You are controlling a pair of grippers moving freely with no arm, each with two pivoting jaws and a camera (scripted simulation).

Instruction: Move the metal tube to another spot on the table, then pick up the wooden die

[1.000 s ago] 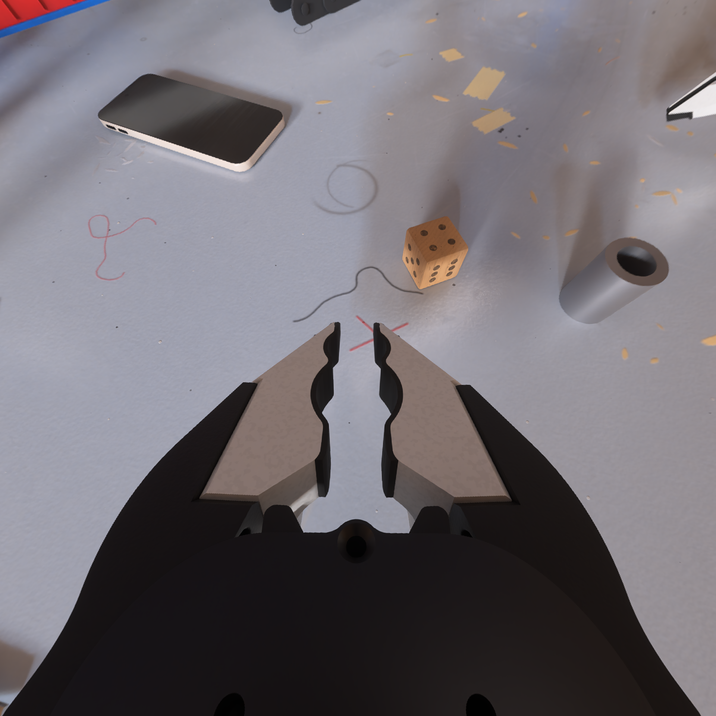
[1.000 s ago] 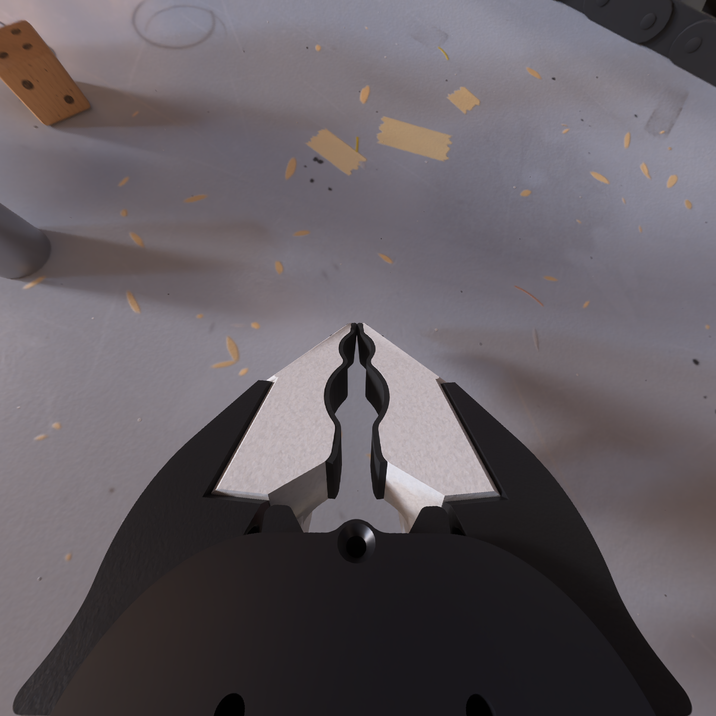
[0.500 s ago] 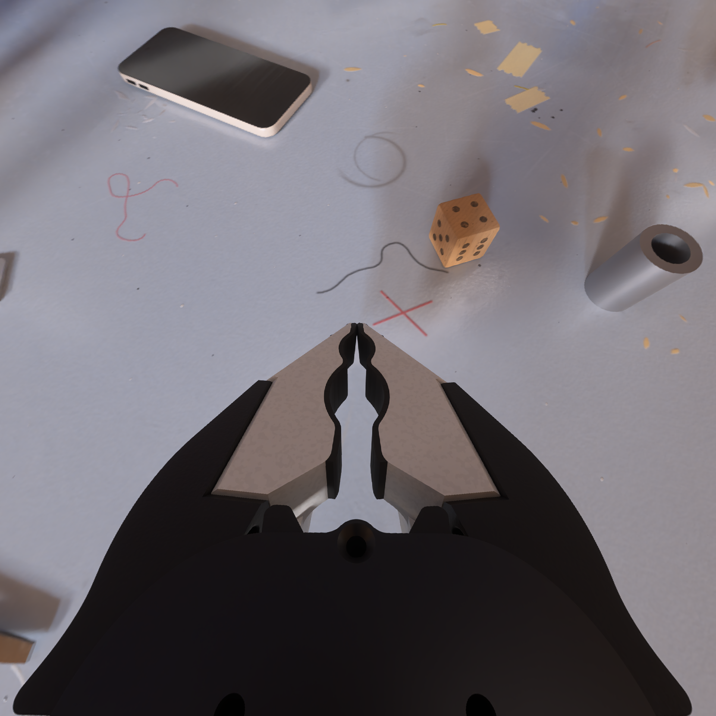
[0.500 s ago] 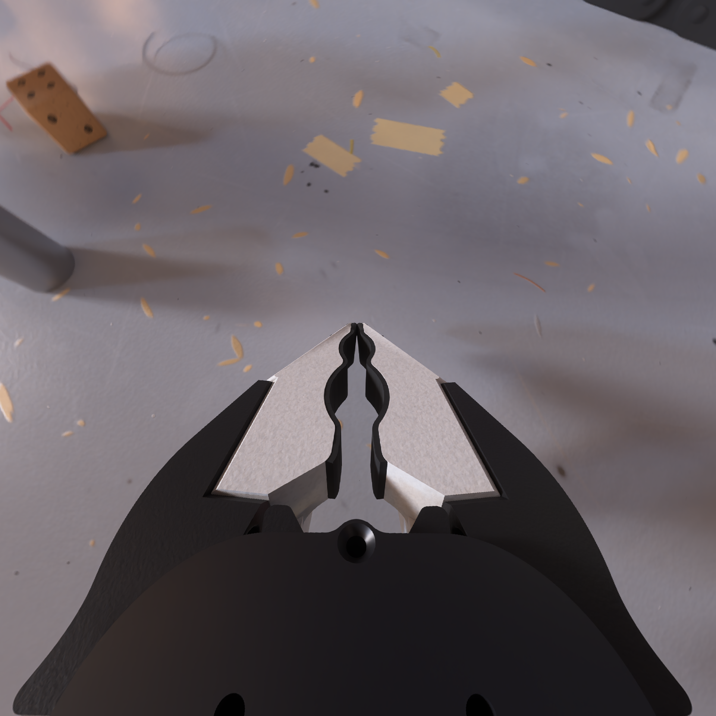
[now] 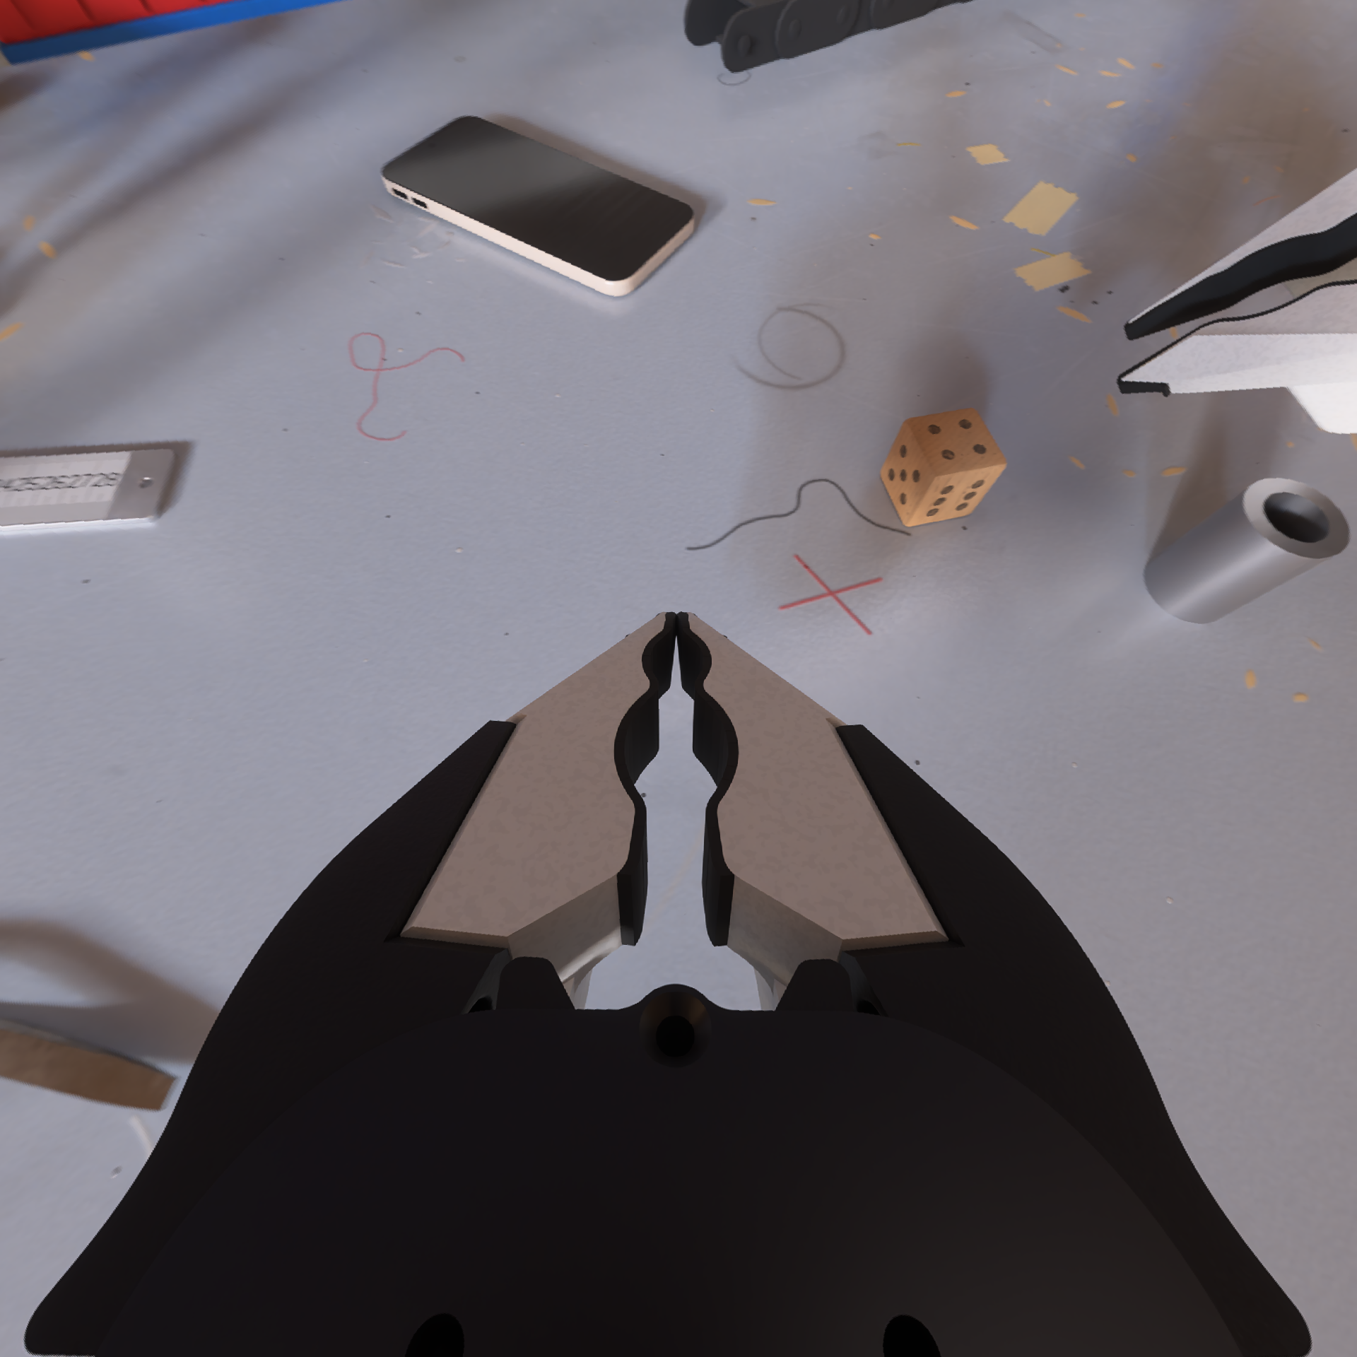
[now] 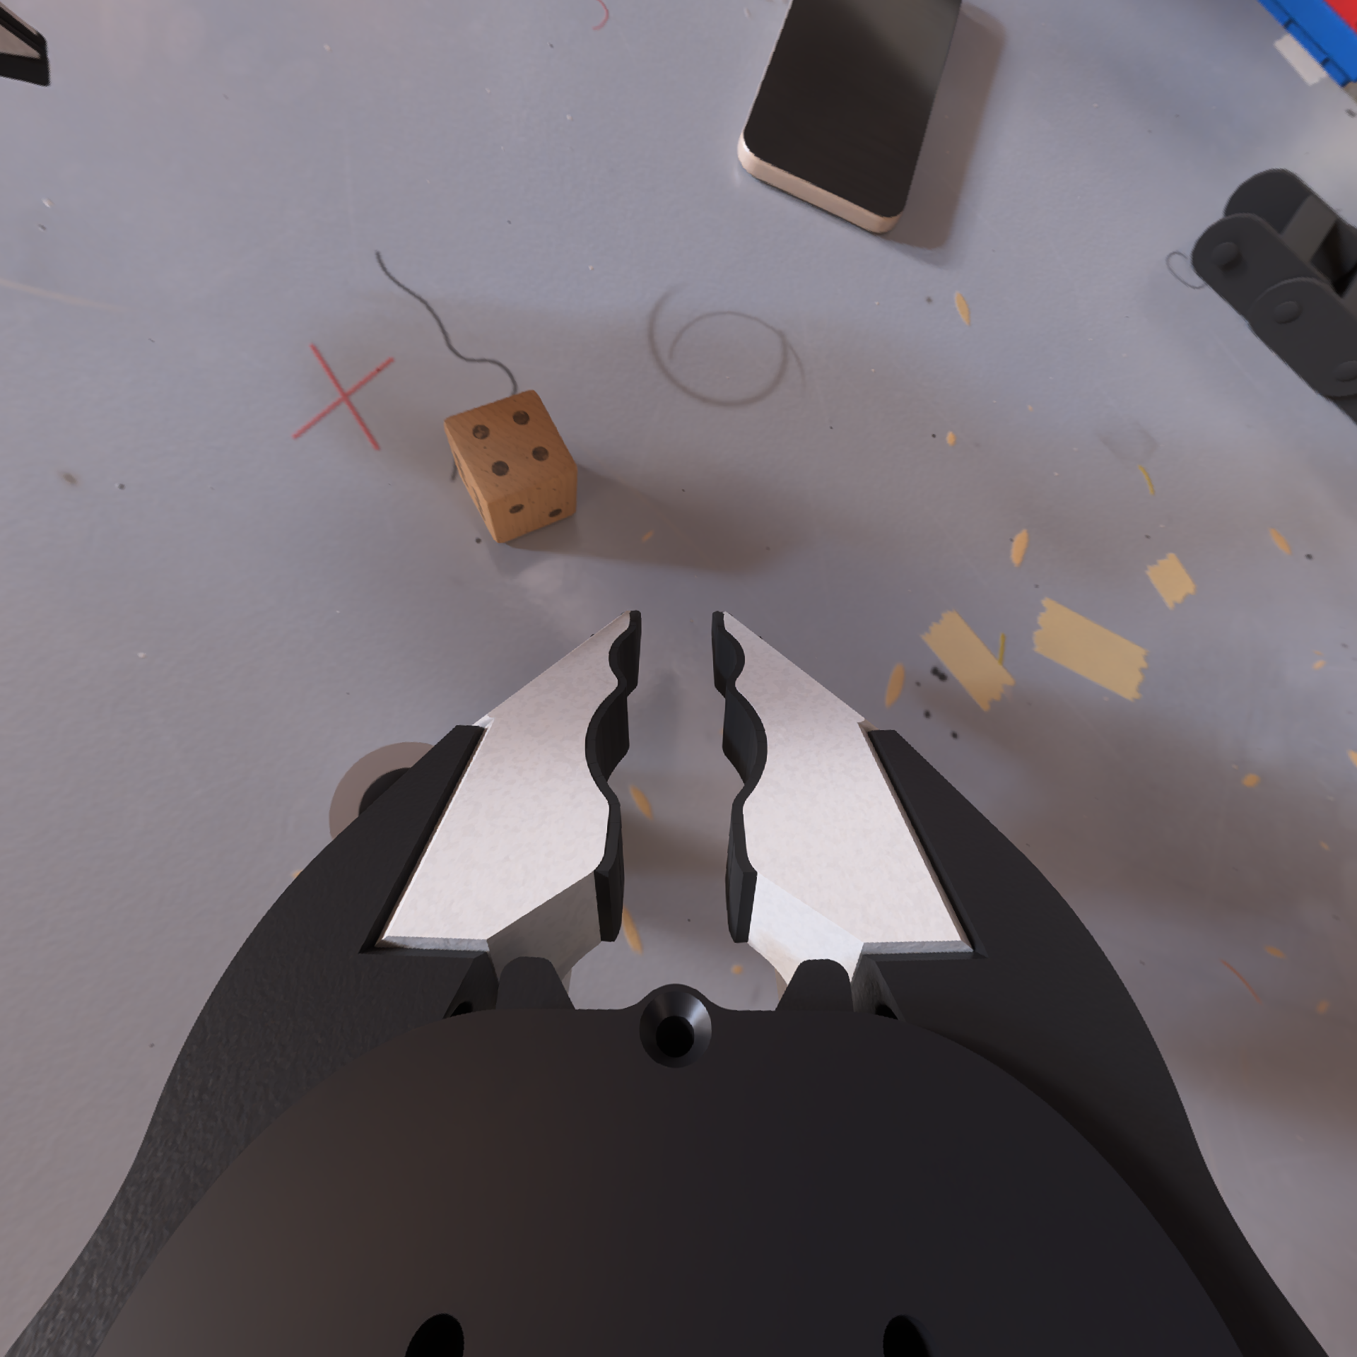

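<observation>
- Grey, faintly textured counter (image 5: pixel 514 661) carries everything, strewn with tan tape scraps and wood flecks toward the right.
- At the left edge of the left wrist view lies a flat silver metal tag (image 5: pixel 81 485), with a red scribbled squiggle (image 5: pixel 389 382) drawn beyond it.
- Farther on, a black-screened phone with a cream casing (image 5: pixel 540 202) lies flat; a dark grey chain of plastic links (image 5: pixel 793 29) sits at the far edge.
- Left tongs (image 5: pixel 675 617) hover over bare counter at mid-frame with the tips pressed together – nothing between them.
- Right of those tips are a red drawn cross (image 5: pixel 833 595), a thin dark wavy line (image 5: pixel 800 507) and a pencilled ring (image 5: pixel 797 345).
- Small wooden die with dark pips (image 5: pixel 942 466) rests on the counter just past the cross, untouched.
- Short grey metal tube with a dark bore (image 5: pixel 1241 547) lies on its side to the right of the die, apart from it, bore facing up and right.
- Right tongs (image 5: pixel 1127 360) reach in from the right edge above the tube – in the right wrist view the same tongs (image 6: pixel 675 617) are parted by a modest gap and grip nothing, the die (image 6: pixel 510 466) lying ahead and slightly left of the tips.
- In that view the tube (image 6: pixel 367 778) peeks out only as a rim by the left finger.
</observation>
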